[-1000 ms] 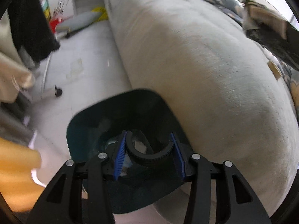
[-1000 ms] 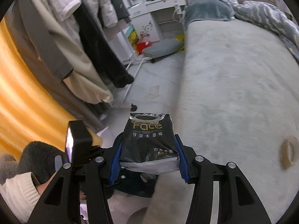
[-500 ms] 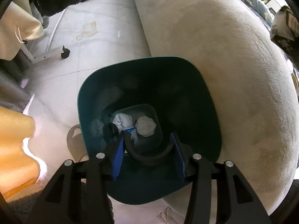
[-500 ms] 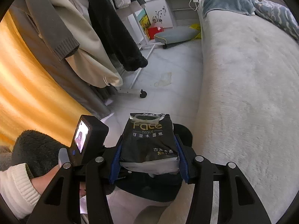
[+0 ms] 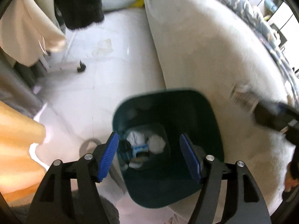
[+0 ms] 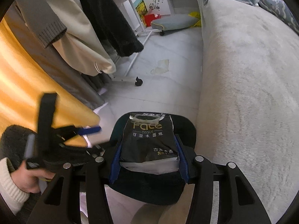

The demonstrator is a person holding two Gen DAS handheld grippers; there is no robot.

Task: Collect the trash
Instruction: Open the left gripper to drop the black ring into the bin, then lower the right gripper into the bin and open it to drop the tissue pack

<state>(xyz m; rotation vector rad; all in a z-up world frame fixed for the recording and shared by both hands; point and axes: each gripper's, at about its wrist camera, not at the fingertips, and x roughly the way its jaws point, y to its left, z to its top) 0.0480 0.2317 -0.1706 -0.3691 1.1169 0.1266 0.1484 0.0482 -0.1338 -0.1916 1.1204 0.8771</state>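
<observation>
- Right gripper (image 6: pixel 148 160) grasps the tissue pack (image 6: pixel 148 141) over the dark bin (image 6: pixel 188 128); released early, it could clip the rim
- Left gripper (image 5: pixel 149 156) (jaws just opening, nothing between them) crowds the bin mouth and may block the drop

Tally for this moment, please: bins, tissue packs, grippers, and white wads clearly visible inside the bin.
Bin: 1
Tissue pack: 1
White wads in the bin: 2 clear ones
Grippers: 2, the left gripper empty, its jaws just opening; the right gripper shut on the pack
Total: 6
</observation>
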